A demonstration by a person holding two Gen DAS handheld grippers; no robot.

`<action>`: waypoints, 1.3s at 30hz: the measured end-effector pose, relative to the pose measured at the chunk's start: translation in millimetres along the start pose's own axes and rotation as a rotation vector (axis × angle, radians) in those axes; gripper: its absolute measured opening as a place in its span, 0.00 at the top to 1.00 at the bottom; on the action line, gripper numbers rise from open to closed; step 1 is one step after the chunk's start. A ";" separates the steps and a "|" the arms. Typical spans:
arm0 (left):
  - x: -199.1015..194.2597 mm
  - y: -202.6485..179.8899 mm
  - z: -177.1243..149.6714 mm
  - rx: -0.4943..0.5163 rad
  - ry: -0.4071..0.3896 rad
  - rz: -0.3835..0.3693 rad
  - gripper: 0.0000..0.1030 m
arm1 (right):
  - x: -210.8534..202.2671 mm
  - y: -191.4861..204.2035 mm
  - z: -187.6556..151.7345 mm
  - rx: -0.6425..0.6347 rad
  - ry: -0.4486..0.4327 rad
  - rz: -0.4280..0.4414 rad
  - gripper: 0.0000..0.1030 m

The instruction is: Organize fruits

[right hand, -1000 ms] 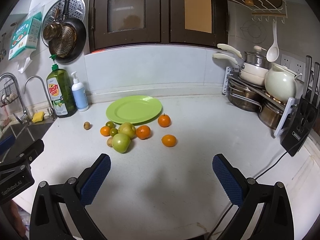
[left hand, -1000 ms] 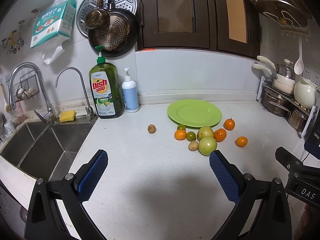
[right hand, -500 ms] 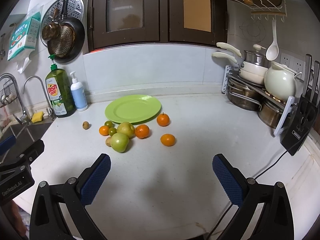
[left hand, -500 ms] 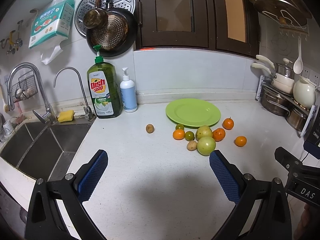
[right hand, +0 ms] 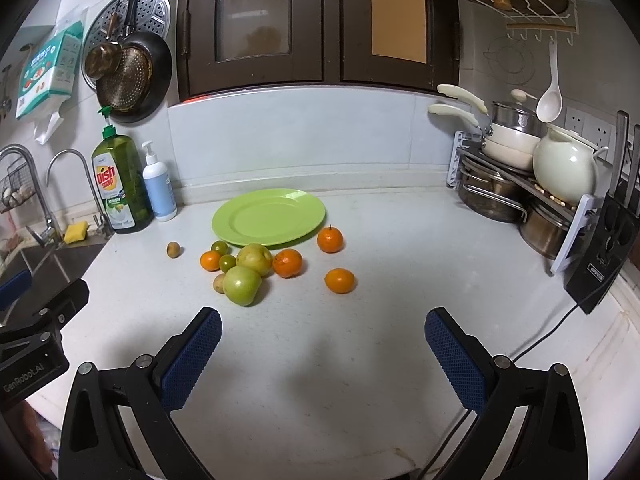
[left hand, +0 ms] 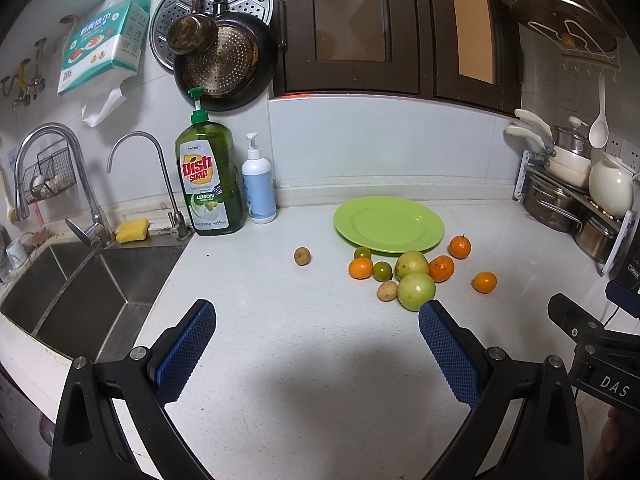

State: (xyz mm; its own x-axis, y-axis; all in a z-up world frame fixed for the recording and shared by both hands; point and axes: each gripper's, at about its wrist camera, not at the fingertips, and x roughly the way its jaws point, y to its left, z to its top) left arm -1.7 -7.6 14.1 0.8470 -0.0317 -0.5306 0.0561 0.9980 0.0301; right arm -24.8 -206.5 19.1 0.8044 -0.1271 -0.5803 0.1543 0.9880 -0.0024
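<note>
An empty lime-green plate (left hand: 389, 224) (right hand: 269, 216) lies on the white counter near the back wall. In front of it sits a cluster of fruit: two large green apples (left hand: 416, 291) (right hand: 241, 285), several oranges (left hand: 441, 268) (right hand: 339, 280), two small green citrus (left hand: 382, 271) and small brown fruits (left hand: 387, 290). One brown fruit (left hand: 302, 256) (right hand: 173, 249) lies apart to the left. My left gripper (left hand: 316, 344) hovers open over the counter, short of the fruit. My right gripper (right hand: 322, 344) is open too, nothing between its blue pads (right hand: 454, 362).
A steel sink (left hand: 68, 288) with two taps lies at the left, beside a dish soap bottle (left hand: 208, 184) and a white pump bottle (left hand: 259, 184). A pot rack (right hand: 516, 184), a cream kettle (right hand: 564, 168) and a black knife block (right hand: 604, 256) with its cord line the right side.
Both views have shifted slightly; the fruit and plate sit a touch further left and nearer in frame. Both grippers stay open and nothing on the counter has moved.
</note>
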 end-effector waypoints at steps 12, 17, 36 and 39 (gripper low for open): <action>19.5 8.1 2.4 0.020 0.028 -0.006 0.00 | 15.4 8.9 1.7 0.003 0.025 -0.001 0.00; 38.1 18.6 5.1 0.044 0.052 -0.045 0.03 | 29.7 21.1 5.6 0.009 0.046 0.004 0.01; 104.6 22.7 35.7 0.160 0.061 -0.166 0.32 | 81.6 60.5 31.1 -0.023 0.094 -0.008 0.17; 109.7 6.8 40.0 0.178 0.062 -0.186 0.34 | 93.0 46.0 36.1 -0.009 0.116 -0.007 0.19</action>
State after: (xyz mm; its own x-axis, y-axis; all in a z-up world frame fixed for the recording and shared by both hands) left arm 112.7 -6.5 -10.0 0.7795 -0.2045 -0.5921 0.3042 0.9498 0.0726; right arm 77.8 -176.0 -5.6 0.7312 -0.1233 -0.6709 0.1542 0.9880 -0.0136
